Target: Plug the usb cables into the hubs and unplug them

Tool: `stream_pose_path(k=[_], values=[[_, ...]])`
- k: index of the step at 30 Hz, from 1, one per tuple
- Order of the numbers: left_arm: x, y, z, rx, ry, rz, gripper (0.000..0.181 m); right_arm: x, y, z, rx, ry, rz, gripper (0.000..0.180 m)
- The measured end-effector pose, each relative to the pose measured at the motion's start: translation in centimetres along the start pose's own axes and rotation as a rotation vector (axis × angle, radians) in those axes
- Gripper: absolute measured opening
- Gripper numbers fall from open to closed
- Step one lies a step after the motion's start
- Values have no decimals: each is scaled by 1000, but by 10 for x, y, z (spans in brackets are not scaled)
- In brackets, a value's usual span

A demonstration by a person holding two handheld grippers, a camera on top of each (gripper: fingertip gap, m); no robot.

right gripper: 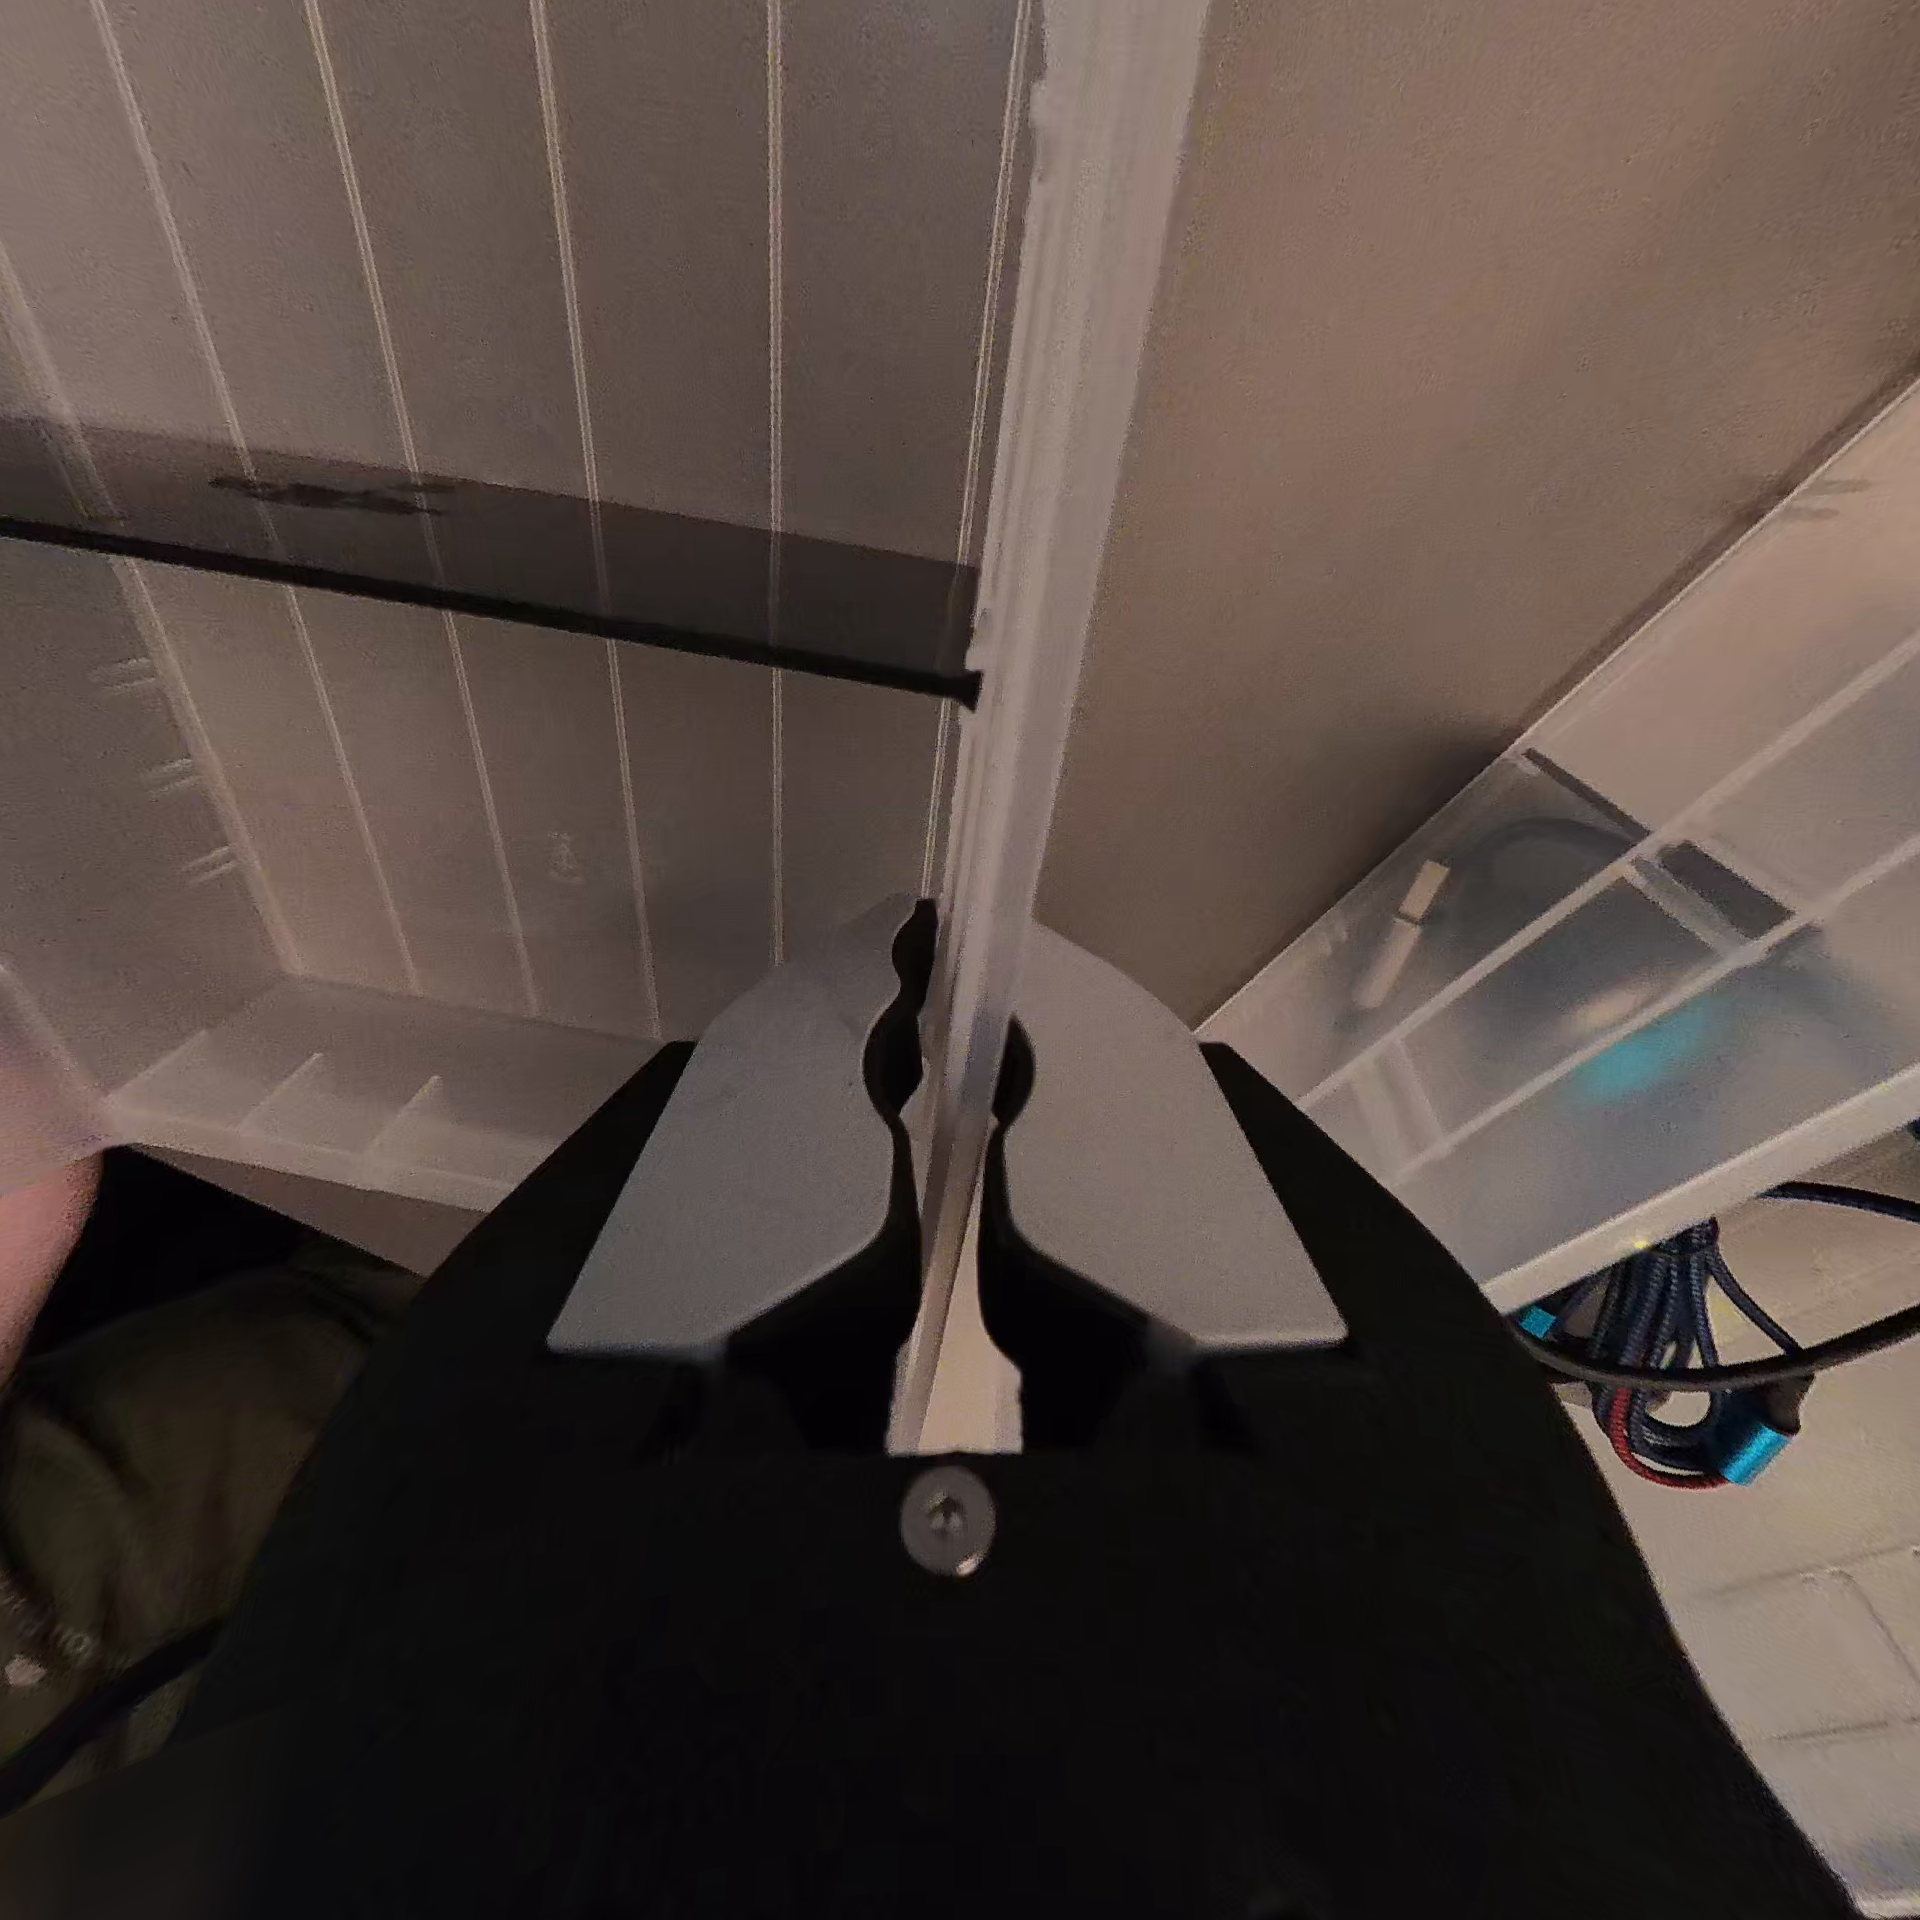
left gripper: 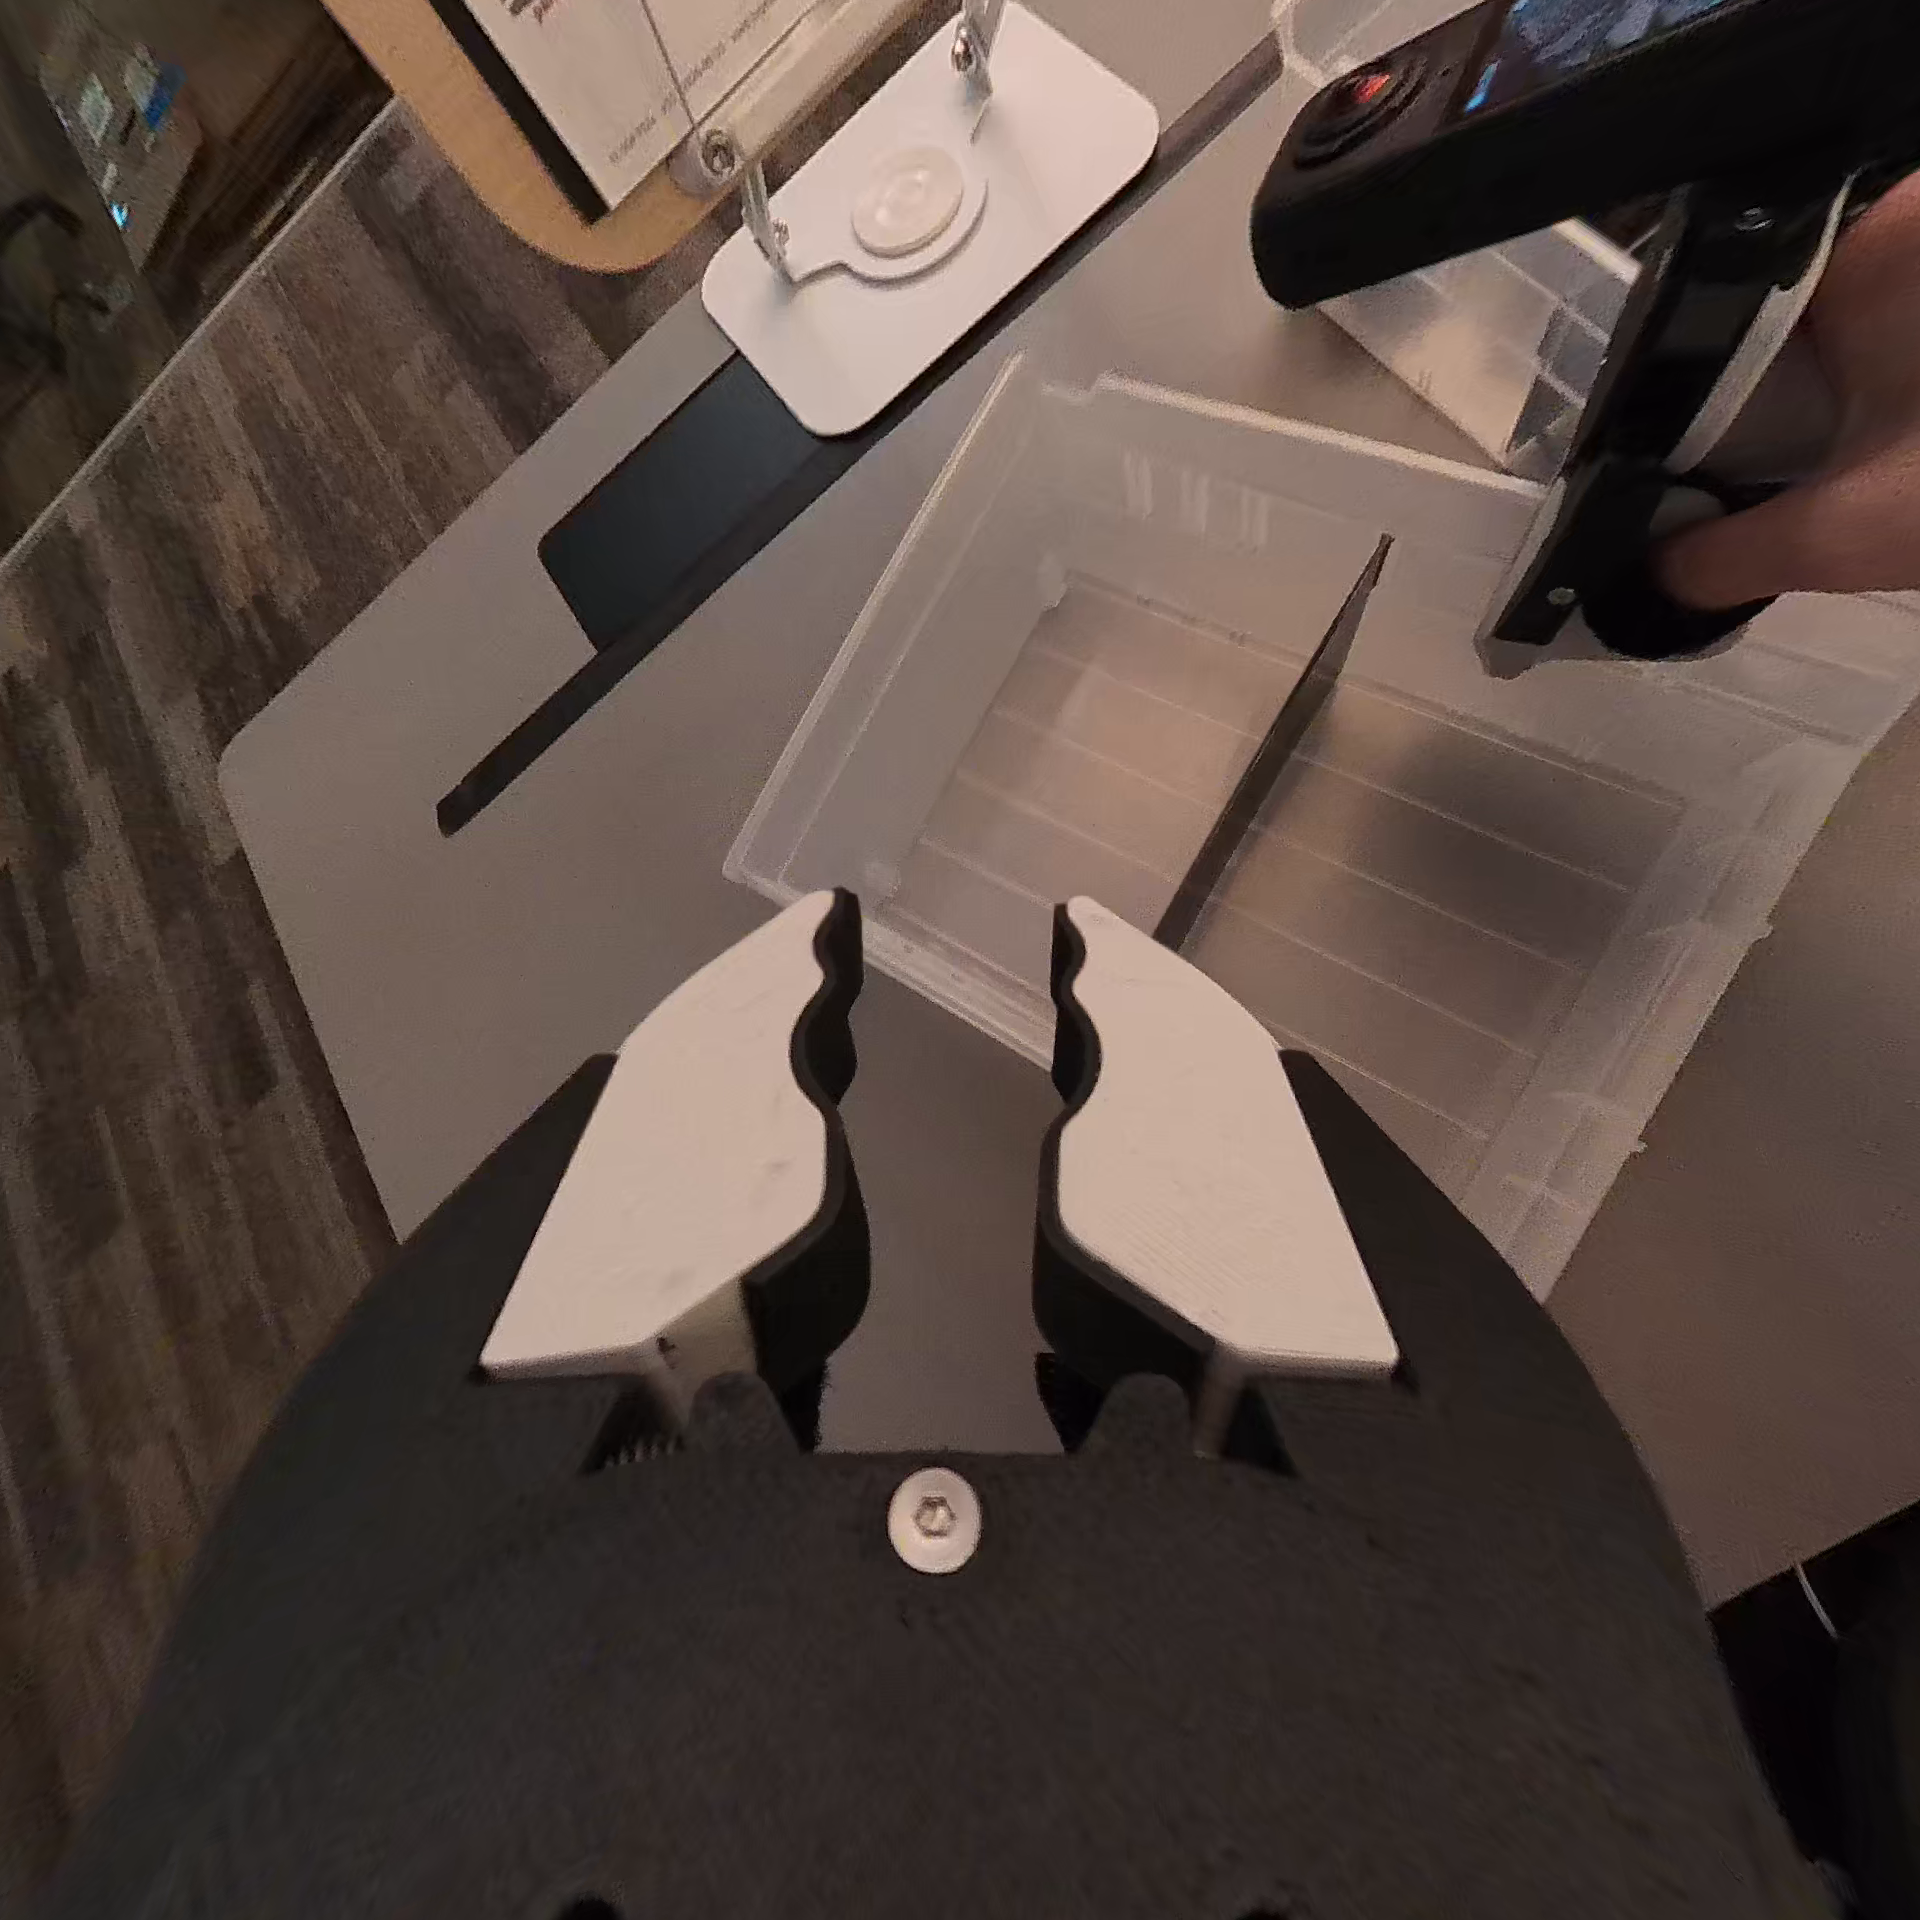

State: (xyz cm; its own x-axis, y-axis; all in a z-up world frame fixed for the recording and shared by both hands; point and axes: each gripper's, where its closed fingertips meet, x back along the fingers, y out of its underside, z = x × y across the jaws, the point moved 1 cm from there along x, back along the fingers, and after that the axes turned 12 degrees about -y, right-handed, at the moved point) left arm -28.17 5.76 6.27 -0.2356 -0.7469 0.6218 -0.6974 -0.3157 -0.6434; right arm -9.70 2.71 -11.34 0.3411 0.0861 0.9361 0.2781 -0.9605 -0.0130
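Note:
A clear plastic bin [left gripper: 883, 613] stands on the grey table, with a black divider [left gripper: 1288, 727] across its floor. My left gripper [left gripper: 956, 914] is open and empty, hovering just before the bin's near corner. My right gripper [left gripper: 1527, 613], held by a hand, sits at the bin's right rim. In the right wrist view my right gripper [right gripper: 961, 935] is shut on the bin's clear wall [right gripper: 1081, 416], and the divider [right gripper: 520, 613] lies to the left. A bundle of blue and red braided USB cables [right gripper: 1673, 1351] with cyan plugs lies at the lower right. No hub is clearly visible.
A second clear bin [right gripper: 1662, 935] stands to the right, with a pale plug and something blue dimly seen through its wall. A white stand base [left gripper: 935, 239] and a black flat panel [left gripper: 665, 540] lie at the table's far side. The table edge [left gripper: 301, 935] drops to floor on the left. My right fingertips sit around 25 cm from my left ones.

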Motion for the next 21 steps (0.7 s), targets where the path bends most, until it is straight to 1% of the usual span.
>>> stream_pose_path(k=[1, 4, 7, 8, 10, 12, 14, 16, 18, 21], values=[[1, -3, 1, -1, 0, 13, 32, 0, -1, 0, 6, -13, 4, 6], [5, -13, -2, 11, -38, 55, 31, 0, -2, -2, 25, -45, 8, 5], [22, -32, -12, 84, -97, 172, 35, 3, -7, -7, 51, -57, 2, 5], [32, -41, -21, 144, -149, 235, 37, 6, -8, -10, 63, -65, -6, 5], [61, -55, -49, 330, -273, 389, 40, 16, -11, -15, 80, -75, -23, 5], [94, -65, -58, 466, -244, 576, 40, 29, -13, -17, 98, -67, -40, 5], [120, -64, -59, 519, -204, 670, 44, 49, -15, -17, 127, -48, -33, 6], [136, -57, -60, 524, -213, 704, 45, 76, -15, -17, 140, -46, -14, 6], [148, -53, -61, 527, -220, 740, 48, 111, -14, -15, 143, -60, 34, 7], [165, -51, -68, 568, -240, 822, 47, 176, 0, -2, 122, -82, 135, 6]])
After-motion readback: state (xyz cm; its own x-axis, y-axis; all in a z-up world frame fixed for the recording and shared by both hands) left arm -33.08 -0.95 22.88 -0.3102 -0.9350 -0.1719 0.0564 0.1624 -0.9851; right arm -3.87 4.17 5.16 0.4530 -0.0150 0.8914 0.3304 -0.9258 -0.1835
